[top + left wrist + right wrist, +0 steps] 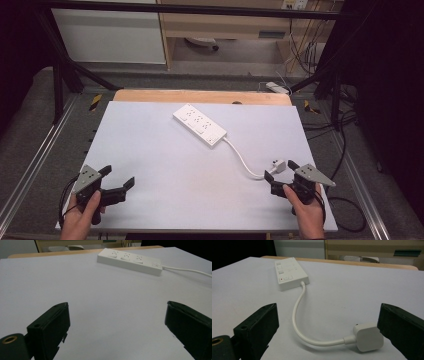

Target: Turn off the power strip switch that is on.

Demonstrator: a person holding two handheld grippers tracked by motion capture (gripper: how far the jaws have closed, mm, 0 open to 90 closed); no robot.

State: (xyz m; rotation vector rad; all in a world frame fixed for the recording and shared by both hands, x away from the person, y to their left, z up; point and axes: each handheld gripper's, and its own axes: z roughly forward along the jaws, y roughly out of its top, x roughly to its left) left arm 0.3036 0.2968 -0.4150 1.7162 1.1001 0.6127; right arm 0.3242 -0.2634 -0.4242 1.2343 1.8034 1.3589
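White power strip (199, 125) mid-table; plug (278, 165) beside right hand-held gripper (280, 170).

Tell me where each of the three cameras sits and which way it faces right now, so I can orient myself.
High view: above the person's side, looking forward and down on the table; both hands, the left gripper and right gripper enter from below.
Left gripper view: rides the left gripper, low over the table, facing the power strip between its two open black jaws.
Right gripper view: rides the right gripper, facing the plug and cord between its open jaws.
Shared: all three show the power strip.
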